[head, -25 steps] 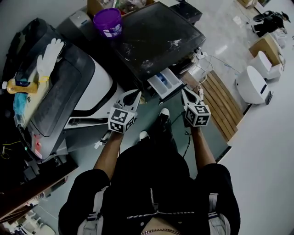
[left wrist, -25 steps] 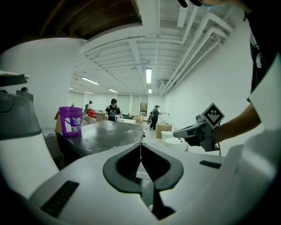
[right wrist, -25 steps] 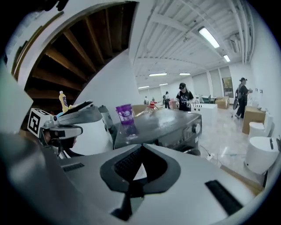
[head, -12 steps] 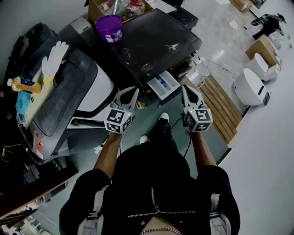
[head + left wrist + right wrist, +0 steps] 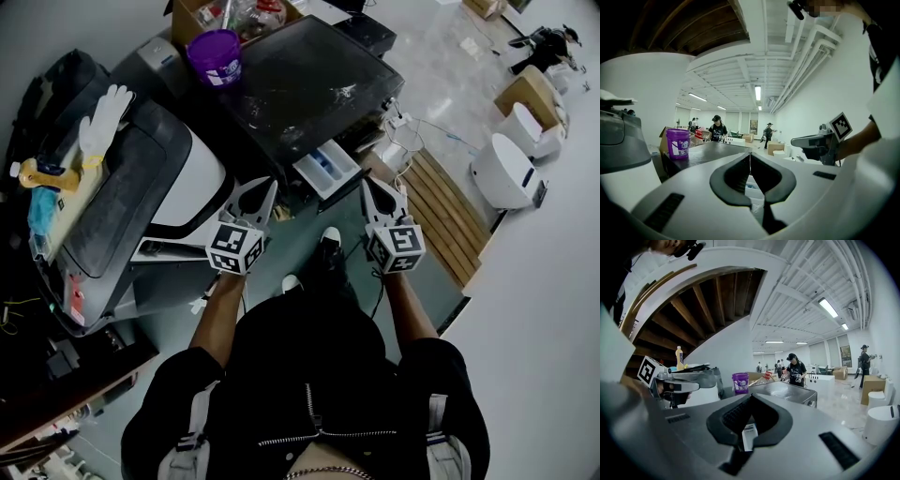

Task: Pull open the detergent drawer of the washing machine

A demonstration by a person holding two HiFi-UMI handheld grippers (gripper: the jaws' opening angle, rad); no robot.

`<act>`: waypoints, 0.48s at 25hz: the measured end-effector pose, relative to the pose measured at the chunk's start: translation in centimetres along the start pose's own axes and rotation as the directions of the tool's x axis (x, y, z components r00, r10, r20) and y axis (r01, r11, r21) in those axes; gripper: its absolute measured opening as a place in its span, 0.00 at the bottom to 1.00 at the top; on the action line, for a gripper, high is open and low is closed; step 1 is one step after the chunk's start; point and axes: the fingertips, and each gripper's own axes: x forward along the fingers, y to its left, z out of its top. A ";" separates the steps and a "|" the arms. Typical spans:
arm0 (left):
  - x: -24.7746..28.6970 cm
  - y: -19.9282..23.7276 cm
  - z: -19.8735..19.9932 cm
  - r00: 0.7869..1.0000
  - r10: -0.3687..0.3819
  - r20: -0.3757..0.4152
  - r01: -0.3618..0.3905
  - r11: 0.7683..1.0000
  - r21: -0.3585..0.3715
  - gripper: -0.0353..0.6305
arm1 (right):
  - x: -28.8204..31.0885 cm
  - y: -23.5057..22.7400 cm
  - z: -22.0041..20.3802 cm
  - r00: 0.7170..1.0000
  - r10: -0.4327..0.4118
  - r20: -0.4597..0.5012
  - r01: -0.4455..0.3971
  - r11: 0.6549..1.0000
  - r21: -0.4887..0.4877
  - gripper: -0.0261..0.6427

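1. Arm pose. In the head view both forearms are extended forward from the torso at the lower centre of the frame. The left forearm (image 5: 218,323) and the right forearm (image 5: 410,309) are bare below dark sleeves. The left gripper (image 5: 267,187) and the right gripper (image 5: 368,186) are held roughly parallel, both pointed toward the front of the washing machine (image 5: 309,80) in the upper centre.

2. Jaws. In the left gripper view the jaws are clenched, with the tips meeting in a thin line and nothing between them. In the right gripper view the jaws are likewise clenched and empty.

3. Task item. The detergent drawer (image 5: 328,171) is pulled out from the machine front. It lies between the two grippers in the frame, with the left gripper at its lower left and the right gripper just beside its right corner. No contact with either gripper can be confirmed. Blue and white compartments are visible inside it.

4. Markings. A black-and-white square marker is carried on each gripper's cube. A white label is fixed to the purple bucket (image 5: 214,56) on the machine's dark top, but its print cannot be read. A white glove (image 5: 103,117) and a yellow bottle (image 5: 37,173) lie on the adjacent grey appliance (image 5: 141,178) at the left of the frame.
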 end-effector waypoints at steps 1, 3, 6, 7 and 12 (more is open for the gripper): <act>0.0 0.0 -0.1 1.000 0.001 -0.002 -0.001 1.000 -0.001 0.09 | -0.1 0.0 0.0 1.000 0.002 0.000 -0.002 1.000 0.000 0.05; 0.0 -0.1 -0.3 1.000 0.002 -0.005 -0.003 1.000 -0.005 0.09 | -0.3 0.1 -0.2 1.000 0.003 0.000 -0.003 1.000 -0.001 0.05; -0.1 -0.2 -0.6 1.000 0.002 -0.010 -0.002 1.000 -0.007 0.09 | -0.4 -0.1 -0.5 1.000 -0.001 0.005 0.001 1.000 -0.003 0.05; -0.1 -0.3 -0.7 1.000 0.001 -0.012 -0.001 1.000 -0.007 0.09 | -0.4 -0.2 -0.5 1.000 -0.001 0.003 0.002 1.000 -0.003 0.05; 0.3 -0.6 -0.9 1.000 -0.005 -0.022 0.005 1.000 -0.006 0.09 | -0.4 -0.5 -0.6 1.000 0.000 0.004 0.000 1.000 0.000 0.05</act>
